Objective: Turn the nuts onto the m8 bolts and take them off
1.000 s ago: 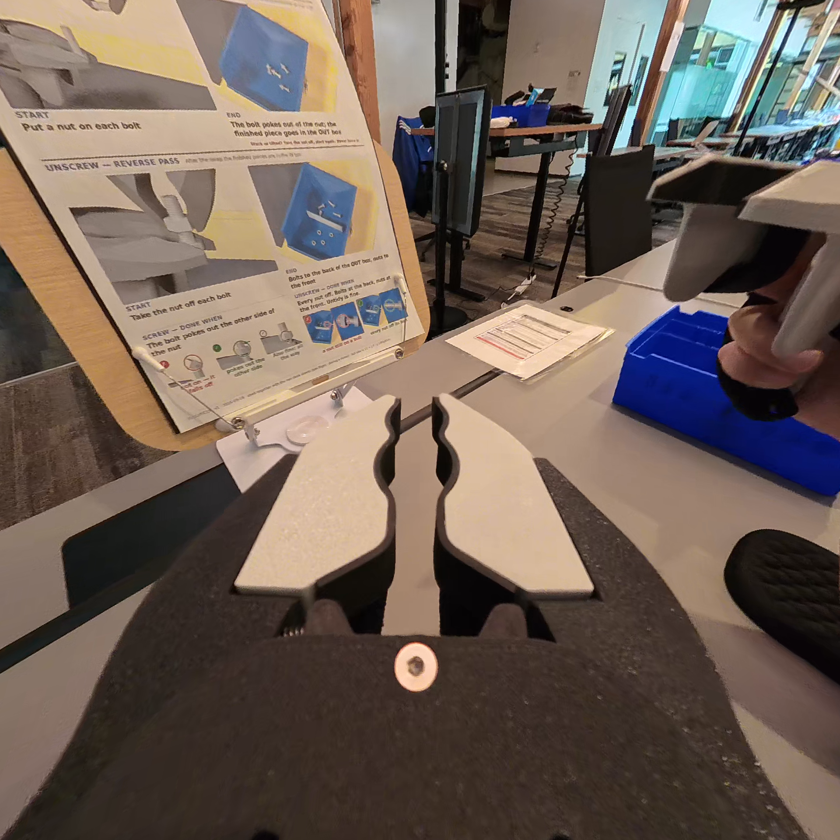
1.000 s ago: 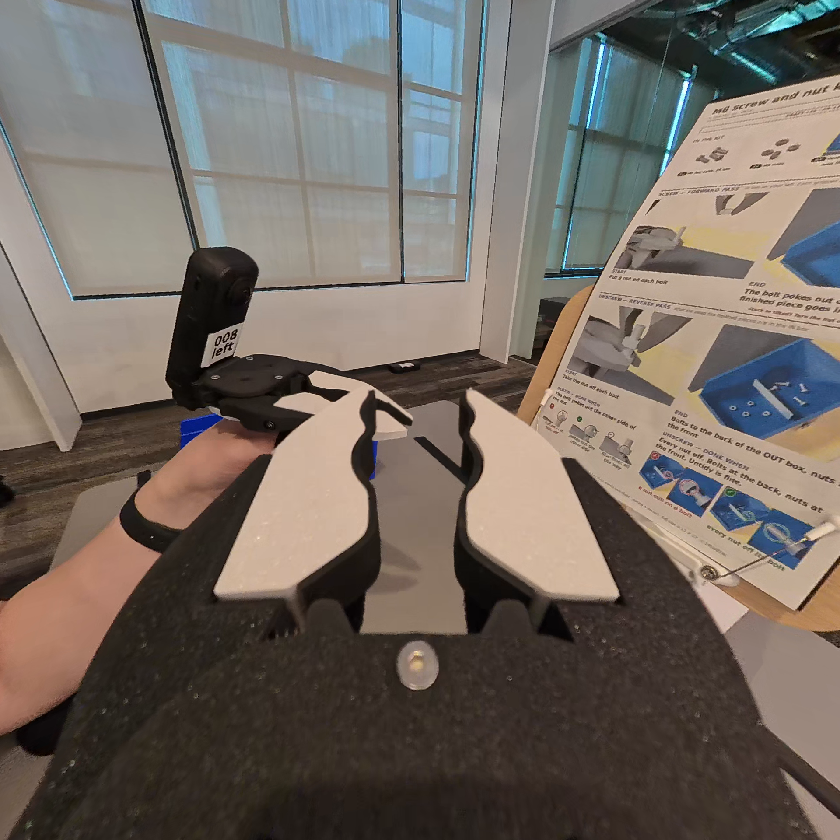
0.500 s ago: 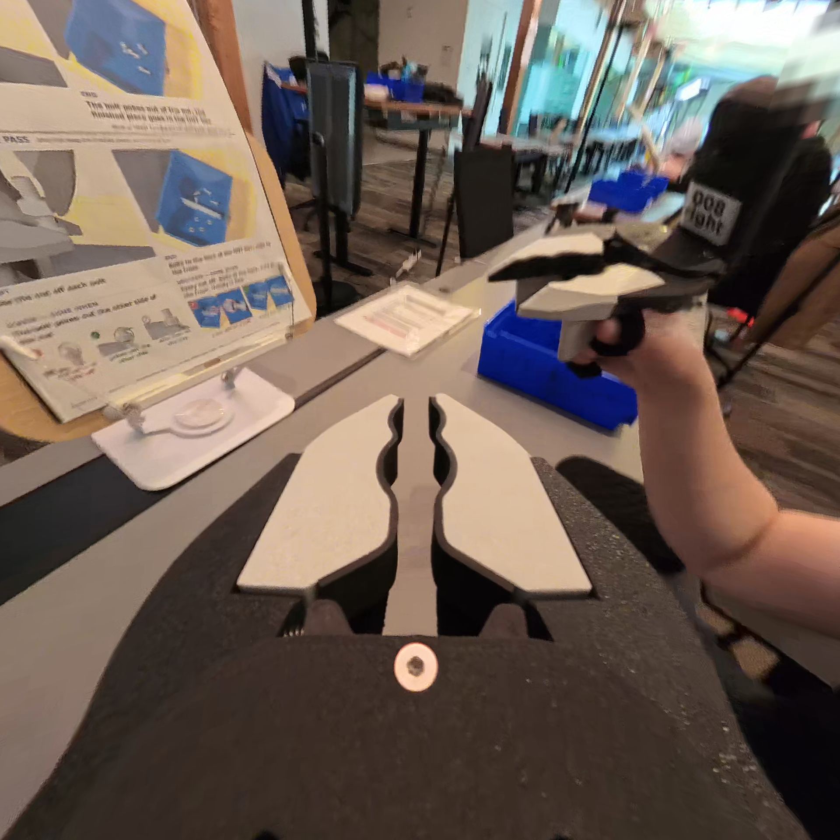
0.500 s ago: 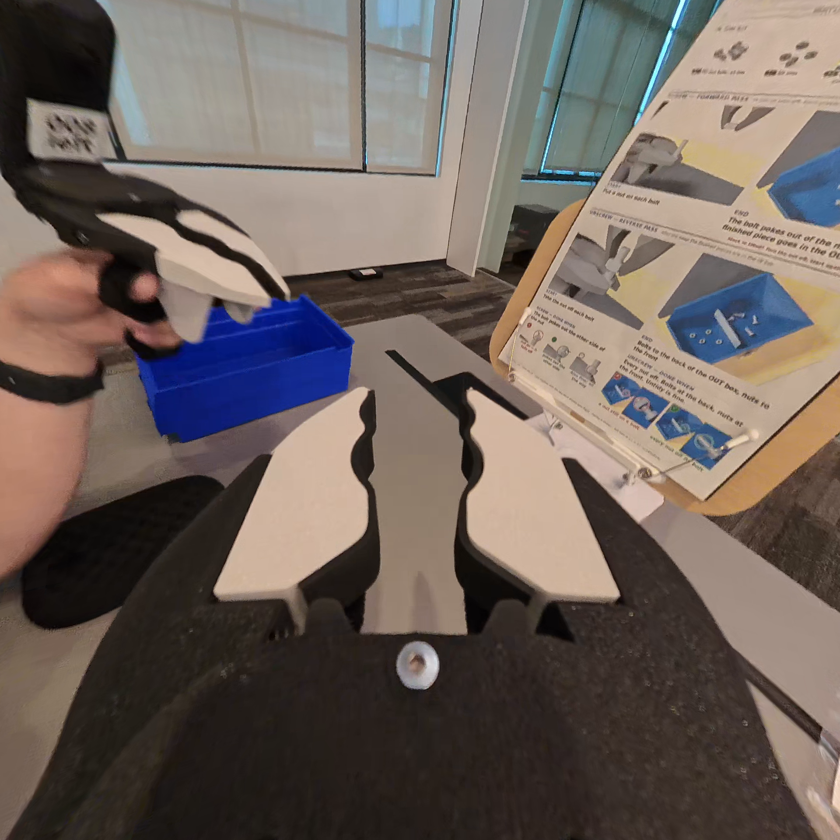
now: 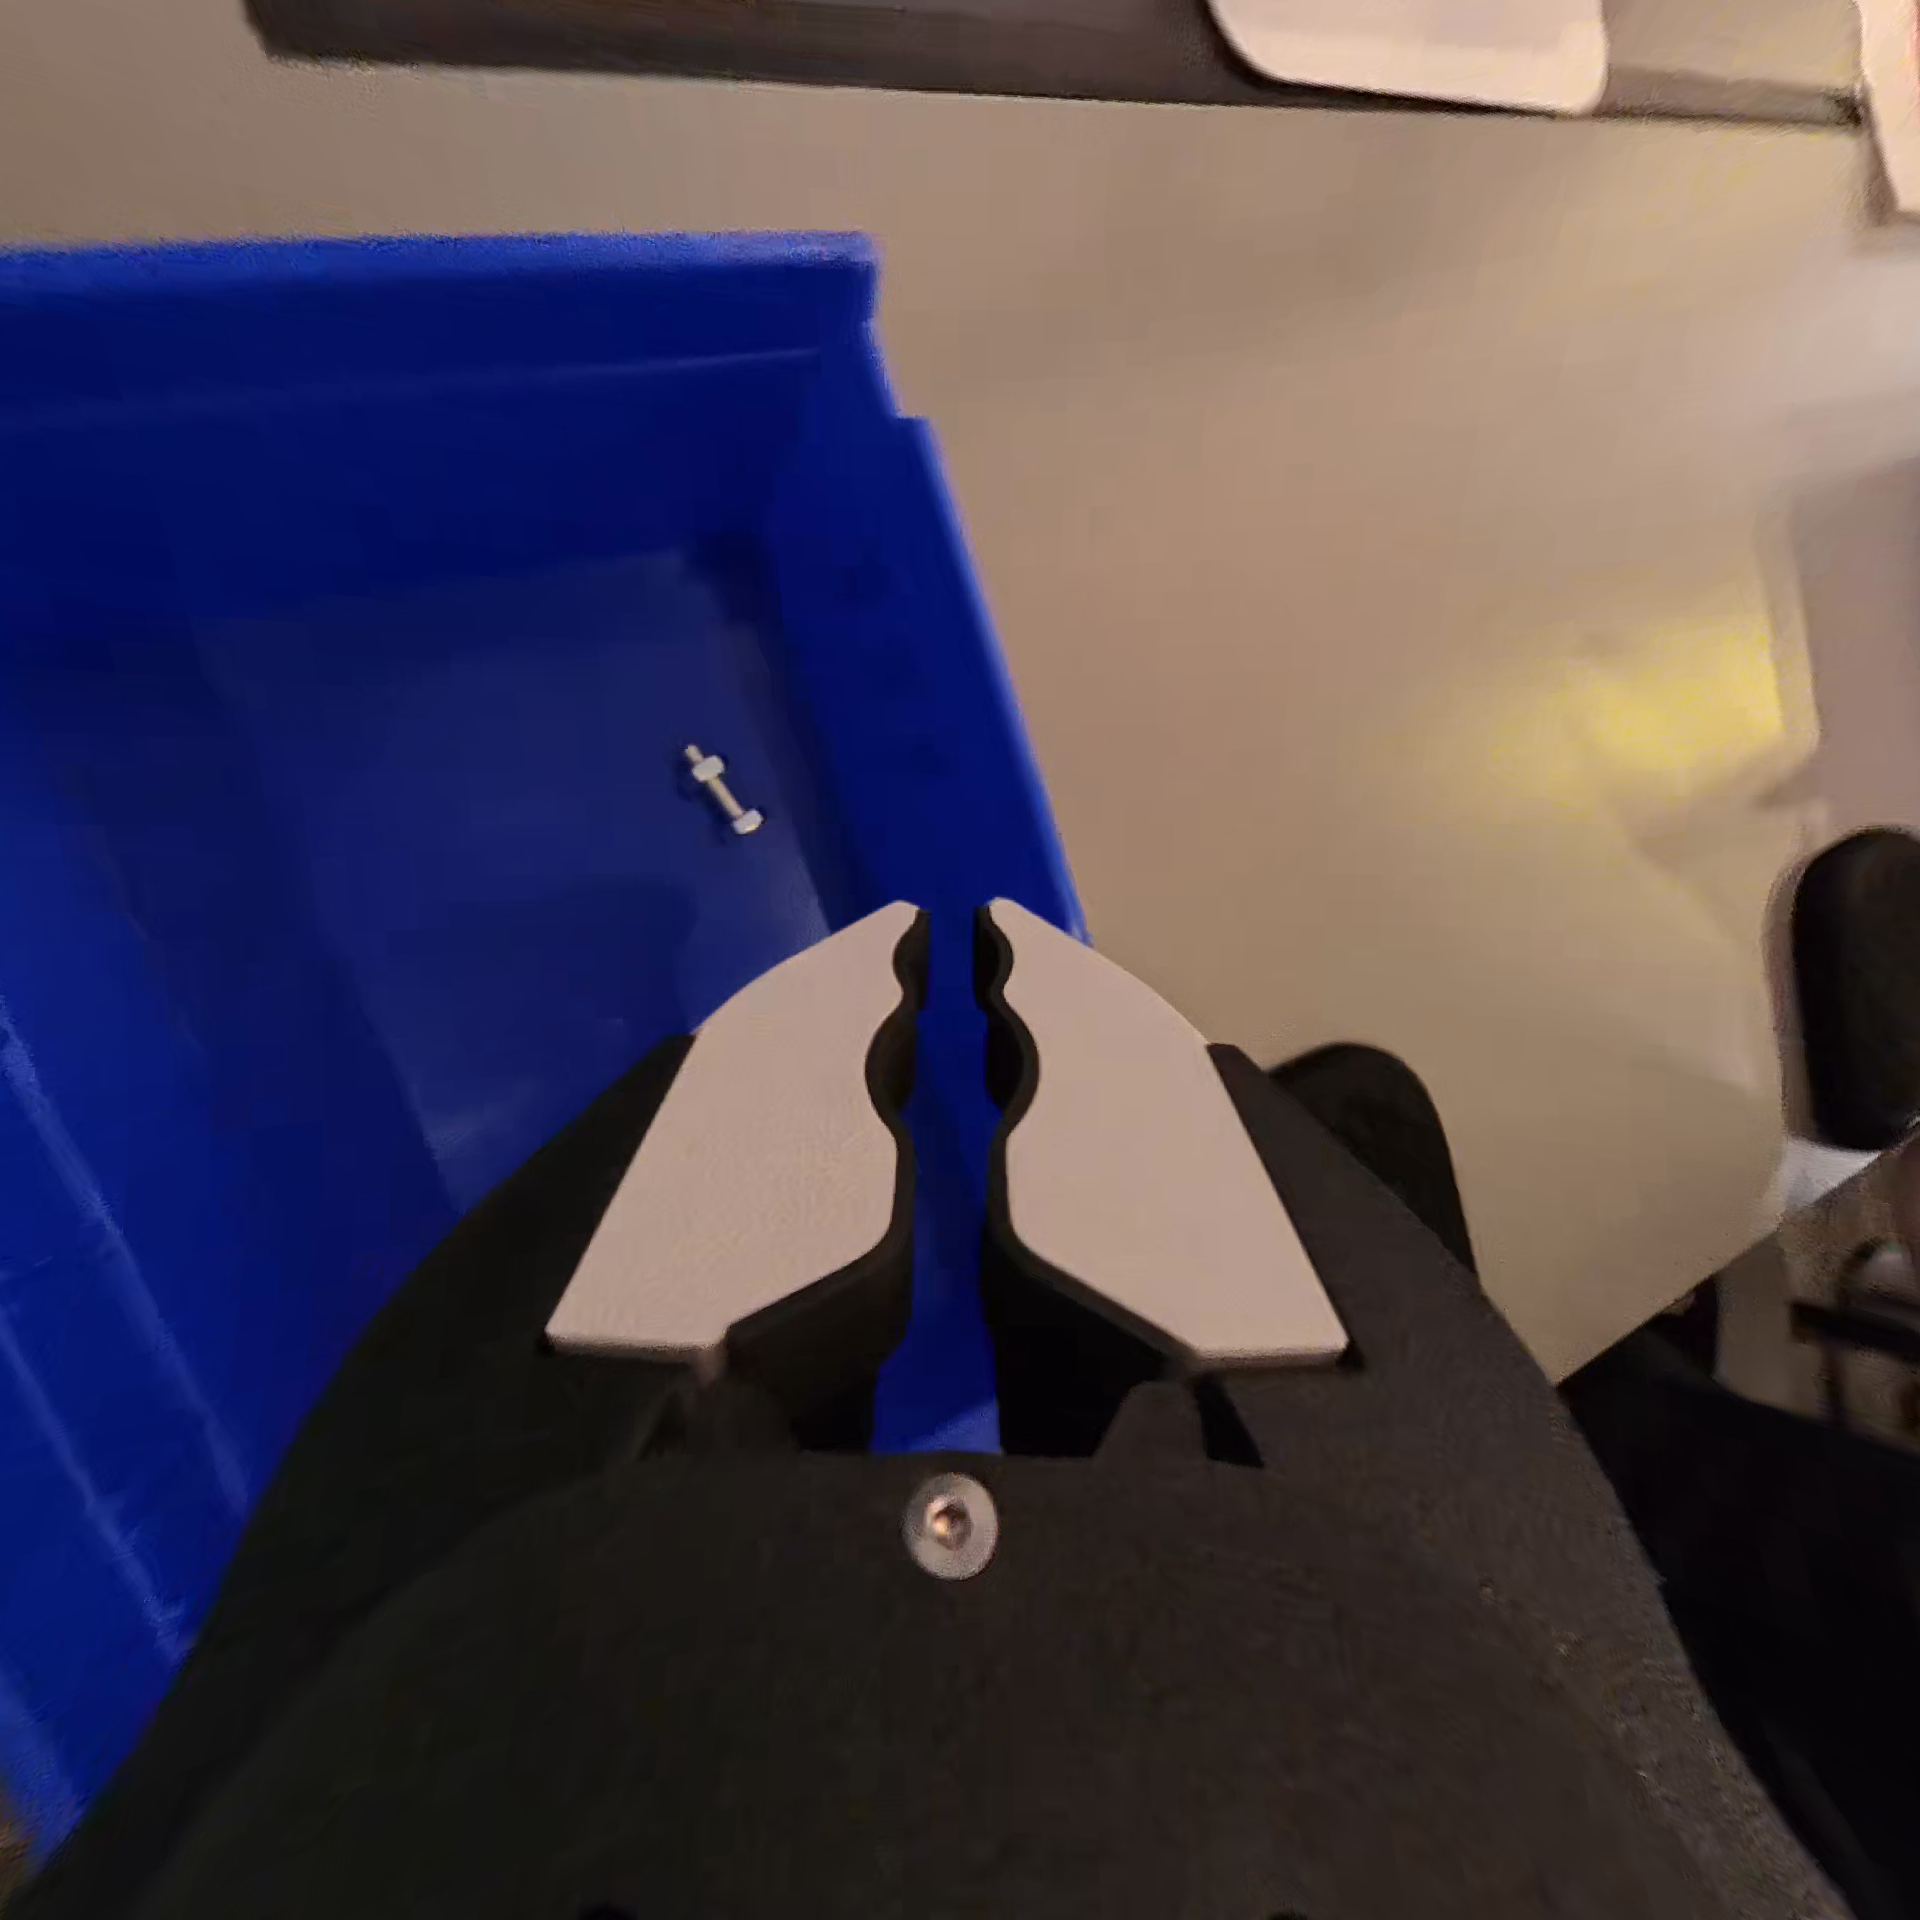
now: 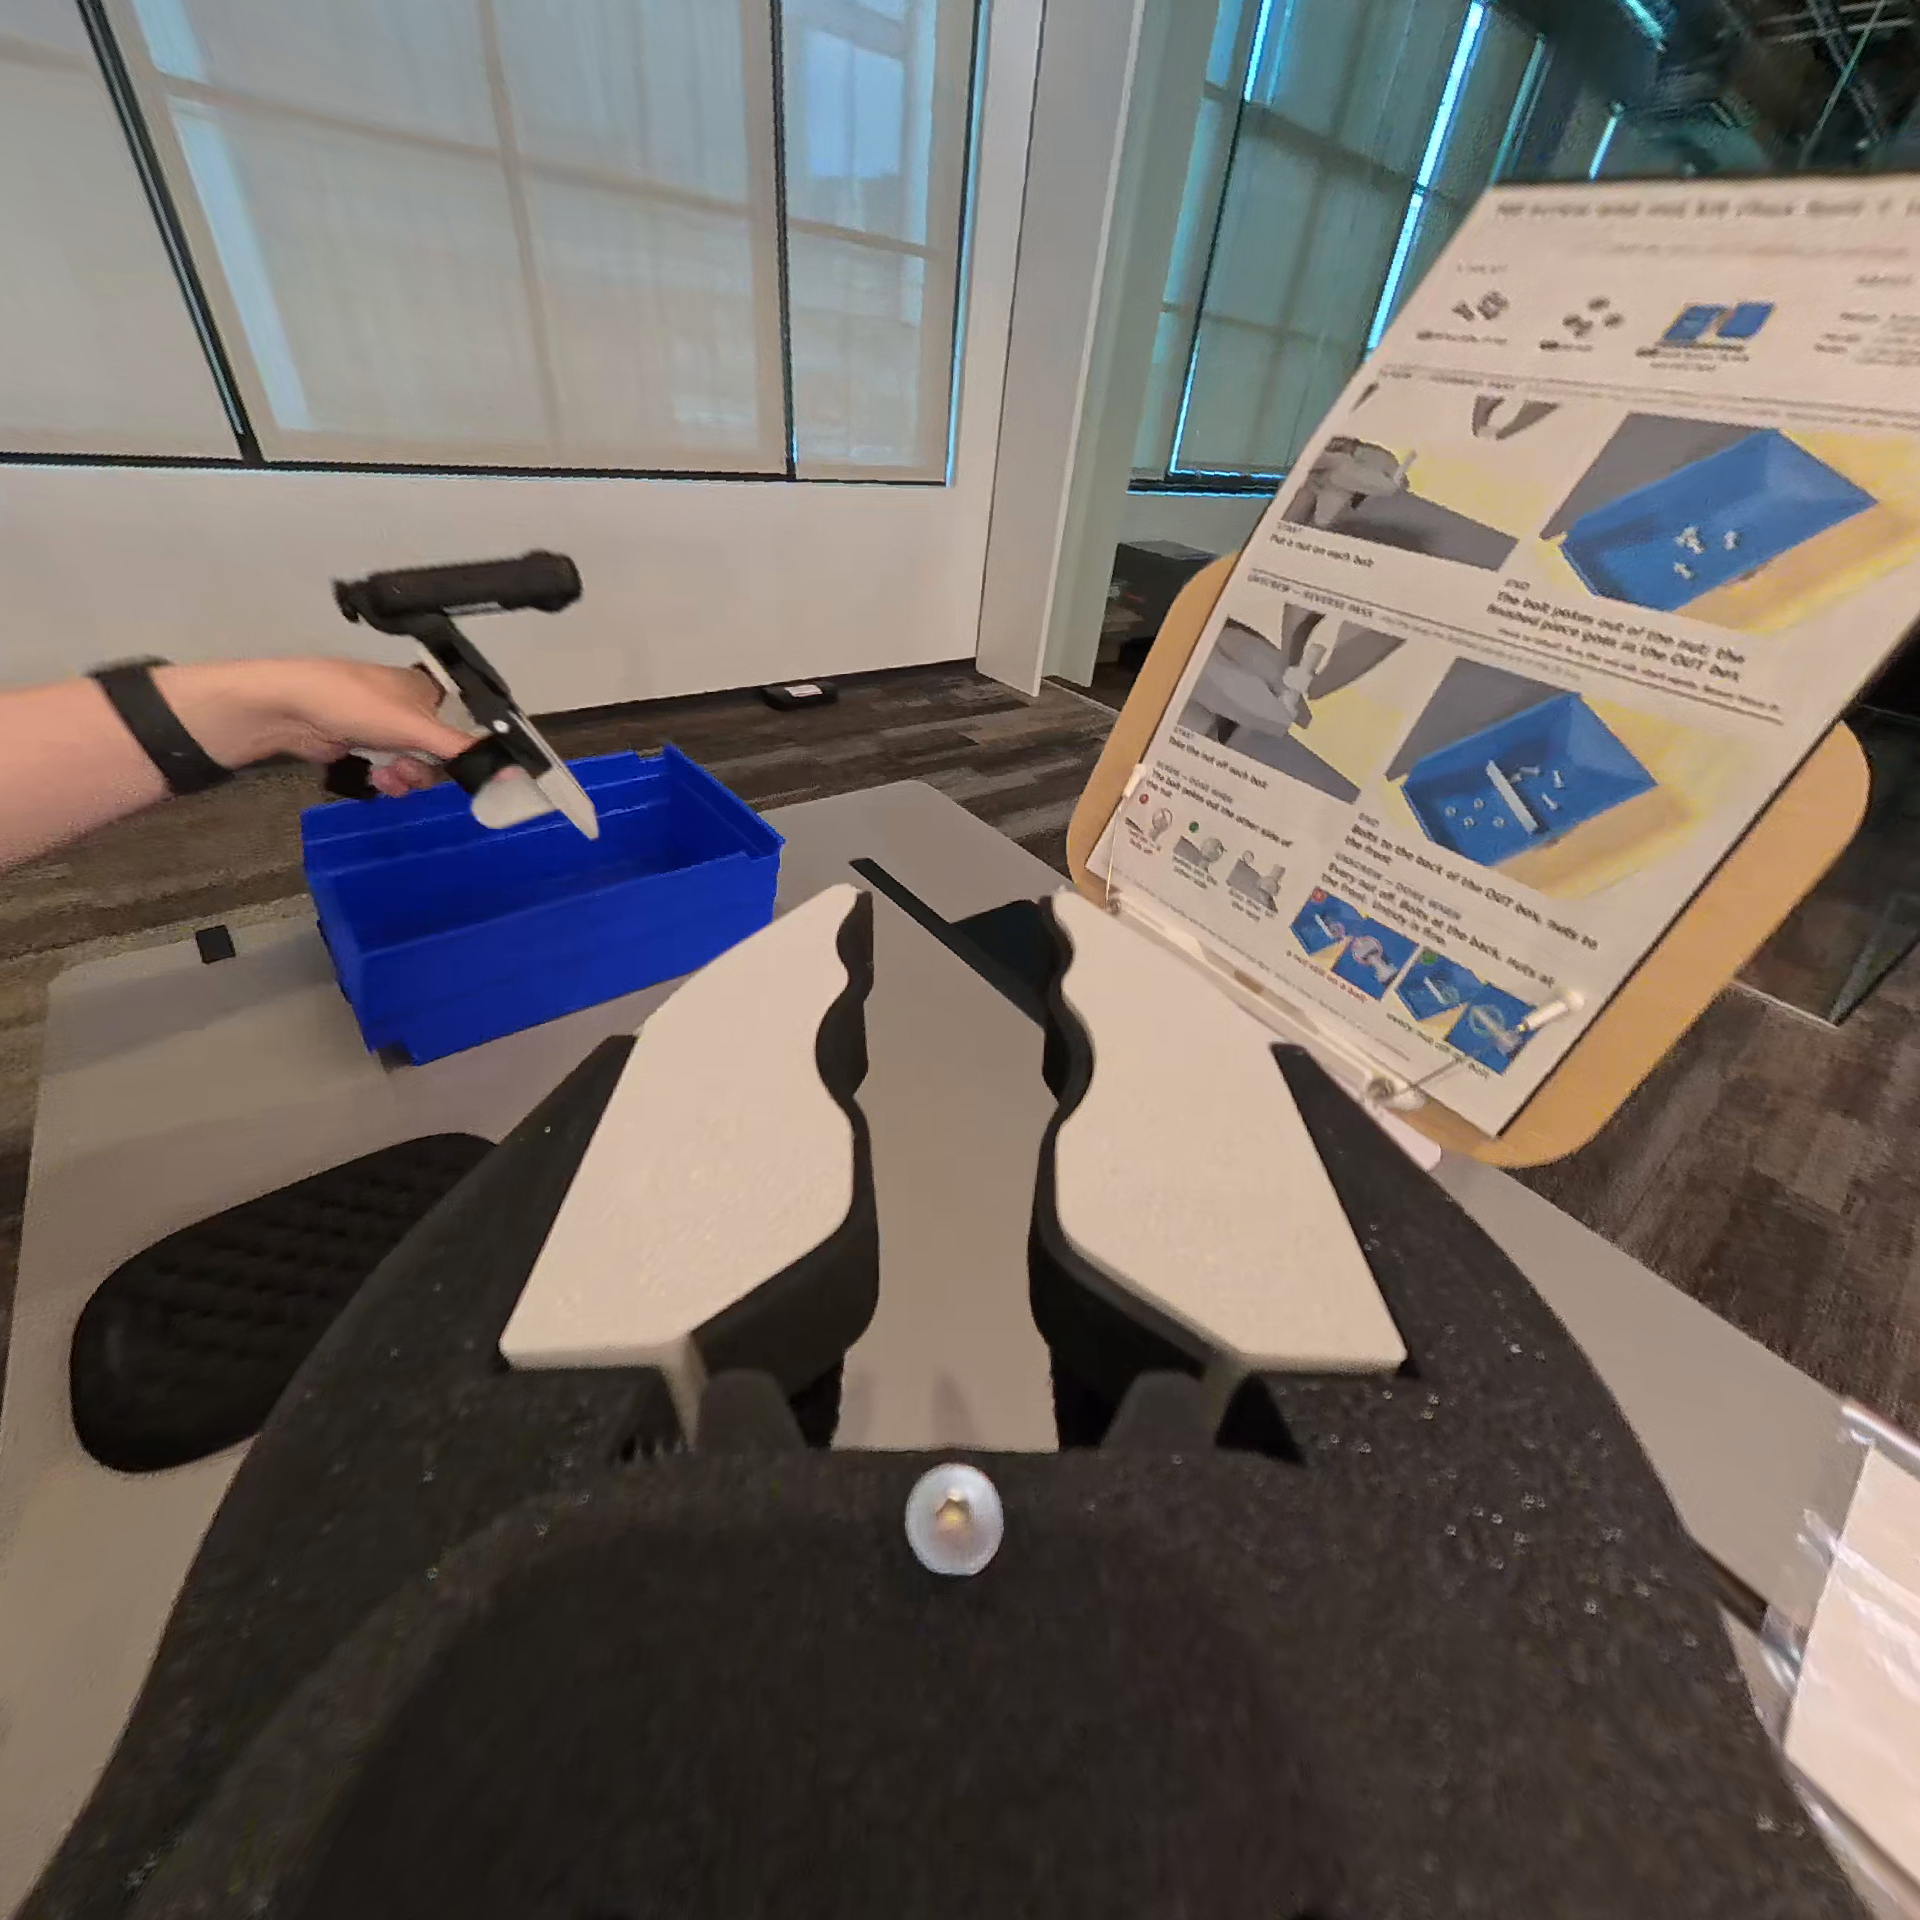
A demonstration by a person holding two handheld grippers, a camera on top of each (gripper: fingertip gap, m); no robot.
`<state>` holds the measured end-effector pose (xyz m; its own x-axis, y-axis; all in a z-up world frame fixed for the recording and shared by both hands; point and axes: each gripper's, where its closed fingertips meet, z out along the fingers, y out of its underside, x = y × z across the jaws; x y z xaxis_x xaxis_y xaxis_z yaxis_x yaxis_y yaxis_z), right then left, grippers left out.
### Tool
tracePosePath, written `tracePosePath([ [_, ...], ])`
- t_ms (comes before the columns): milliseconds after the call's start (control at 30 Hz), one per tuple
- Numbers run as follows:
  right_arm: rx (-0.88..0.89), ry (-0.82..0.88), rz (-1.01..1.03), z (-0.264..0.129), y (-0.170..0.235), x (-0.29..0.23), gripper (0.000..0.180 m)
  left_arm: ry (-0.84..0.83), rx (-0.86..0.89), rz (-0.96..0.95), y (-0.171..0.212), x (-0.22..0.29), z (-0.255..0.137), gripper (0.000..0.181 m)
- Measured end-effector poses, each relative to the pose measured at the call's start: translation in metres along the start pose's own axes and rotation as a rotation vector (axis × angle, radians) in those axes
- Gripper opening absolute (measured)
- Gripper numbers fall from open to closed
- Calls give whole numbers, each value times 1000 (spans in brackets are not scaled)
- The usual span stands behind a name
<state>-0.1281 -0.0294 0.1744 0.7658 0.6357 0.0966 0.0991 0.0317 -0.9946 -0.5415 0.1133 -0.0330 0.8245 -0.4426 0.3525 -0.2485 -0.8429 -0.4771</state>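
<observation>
In the left wrist view I look down into a blue bin (image 5: 416,436). One small silver bolt with a nut on it (image 5: 720,790) lies on the bin floor near the right wall. My left gripper (image 5: 948,914) hovers over the bin's near right corner, empty, its jaws a narrow gap apart. The bolt is ahead and left of its tips. In the right wrist view the left gripper (image 6: 540,800) points down into the same blue bin (image 6: 540,935). My right gripper (image 6: 961,904) is open and empty above the grey table (image 6: 914,1143).
An instruction board (image 6: 1507,675) on a wooden stand leans at the right. A black padded rest (image 6: 249,1278) lies in front of the bin. A sheet in a clear sleeve (image 6: 1860,1662) lies at the near right table edge. A dark slot (image 6: 935,914) crosses the table. About 50 centimetres separates my left fingertips from my right.
My left gripper has swung left and tipped down over the blue bin, so the bolt with its nut now shows. My right gripper has shifted slightly and stays open.
</observation>
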Motion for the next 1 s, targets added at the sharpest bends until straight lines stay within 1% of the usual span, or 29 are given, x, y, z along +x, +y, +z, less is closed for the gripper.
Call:
tracePosePath([
  [67,1,-19,-29,6,-9,-3,30,13,-7,-80,1,-17,13,16],
  [167,-7,-36,-82,11,-14,-10,30,-31,-48,-166,4,-43,32,16],
  [233,-16,-36,-106,11,-11,-11,30,-78,-98,-195,11,-56,44,14],
  [333,-26,-44,-116,11,1,-10,31,-110,-173,-243,20,-65,63,16],
  [433,-72,-35,-97,12,16,2,31,-132,-205,-286,21,-70,76,16],
  [533,-93,0,-85,9,26,15,31,-127,-190,-337,17,-72,84,16],
  [667,-94,-11,-54,7,31,21,31,-141,-208,-368,16,-75,87,17],
  [1000,-121,2,-66,8,36,25,31,-192,-254,-351,20,-75,99,20],
])
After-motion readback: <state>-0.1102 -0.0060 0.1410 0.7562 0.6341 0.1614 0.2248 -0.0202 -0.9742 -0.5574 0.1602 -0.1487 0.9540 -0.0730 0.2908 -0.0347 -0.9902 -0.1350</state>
